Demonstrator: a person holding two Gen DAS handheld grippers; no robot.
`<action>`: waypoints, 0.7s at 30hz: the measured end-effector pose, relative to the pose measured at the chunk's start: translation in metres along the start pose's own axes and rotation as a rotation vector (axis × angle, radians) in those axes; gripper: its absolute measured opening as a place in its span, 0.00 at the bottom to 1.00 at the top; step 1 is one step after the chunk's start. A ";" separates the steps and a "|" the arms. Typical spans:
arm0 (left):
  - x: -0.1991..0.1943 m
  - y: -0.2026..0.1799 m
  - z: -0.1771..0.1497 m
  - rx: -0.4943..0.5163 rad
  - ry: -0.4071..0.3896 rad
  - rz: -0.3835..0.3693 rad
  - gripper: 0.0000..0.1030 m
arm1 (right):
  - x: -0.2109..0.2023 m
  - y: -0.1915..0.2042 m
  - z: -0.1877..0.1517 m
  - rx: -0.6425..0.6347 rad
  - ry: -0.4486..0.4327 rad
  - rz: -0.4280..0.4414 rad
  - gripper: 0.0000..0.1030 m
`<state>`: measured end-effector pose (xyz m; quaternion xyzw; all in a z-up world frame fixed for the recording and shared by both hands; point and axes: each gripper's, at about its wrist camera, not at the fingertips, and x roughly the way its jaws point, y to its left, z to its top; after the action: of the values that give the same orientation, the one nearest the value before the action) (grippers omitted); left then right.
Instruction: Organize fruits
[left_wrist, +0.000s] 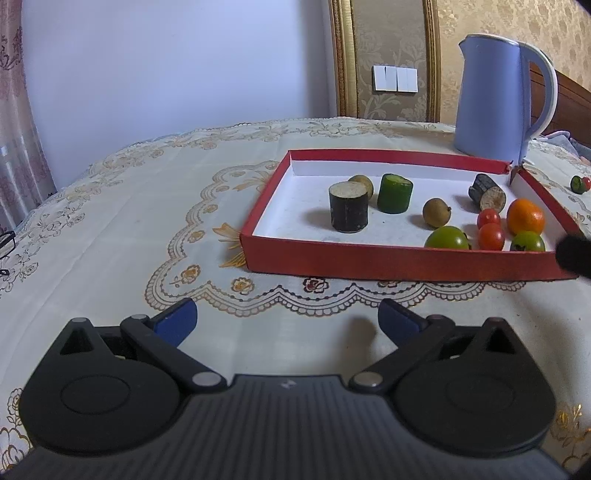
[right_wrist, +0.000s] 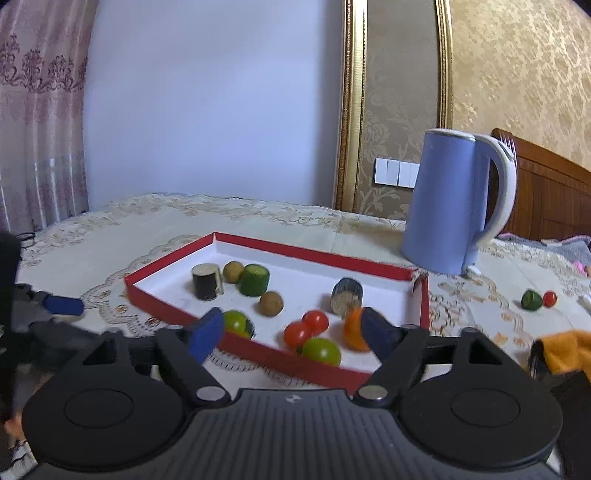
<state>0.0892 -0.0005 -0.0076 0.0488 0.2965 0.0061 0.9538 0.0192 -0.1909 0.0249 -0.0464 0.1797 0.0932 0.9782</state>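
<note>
A red tray (left_wrist: 369, 262) with a white floor holds two dark cylinders, a green cylinder (left_wrist: 394, 194), two brown fruits, an orange (left_wrist: 525, 216), two red tomatoes and two green tomatoes (left_wrist: 447, 238). My left gripper (left_wrist: 288, 314) hovers open over the tablecloth short of the tray, with nothing between its blue pads. My right gripper (right_wrist: 291, 328) is open above the near rim of the tray (right_wrist: 258, 349), holding nothing; the red tomatoes (right_wrist: 314, 321) and the orange (right_wrist: 351, 328) lie just beyond its fingers. A green piece (right_wrist: 532, 299) and a red tomato (right_wrist: 549, 298) sit on the cloth right of the tray.
A blue kettle (left_wrist: 495, 96) stands behind the tray's far right corner. Glasses (left_wrist: 5, 243) lie at the table's left edge. An orange cloth (right_wrist: 565, 350) is at the right, near my right gripper. A wooden headboard rises beyond the table.
</note>
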 end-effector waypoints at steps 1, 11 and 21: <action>0.000 0.000 0.000 0.001 0.003 -0.003 1.00 | -0.002 0.000 -0.004 0.010 0.004 0.004 0.84; -0.005 -0.004 0.008 0.010 -0.025 -0.026 1.00 | 0.009 0.000 -0.030 0.043 0.095 -0.013 0.91; 0.000 -0.003 0.008 0.006 -0.005 -0.038 1.00 | 0.014 0.004 -0.031 0.002 0.127 -0.017 0.95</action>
<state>0.0941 -0.0042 -0.0012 0.0460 0.2950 -0.0128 0.9543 0.0211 -0.1885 -0.0091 -0.0530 0.2412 0.0815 0.9656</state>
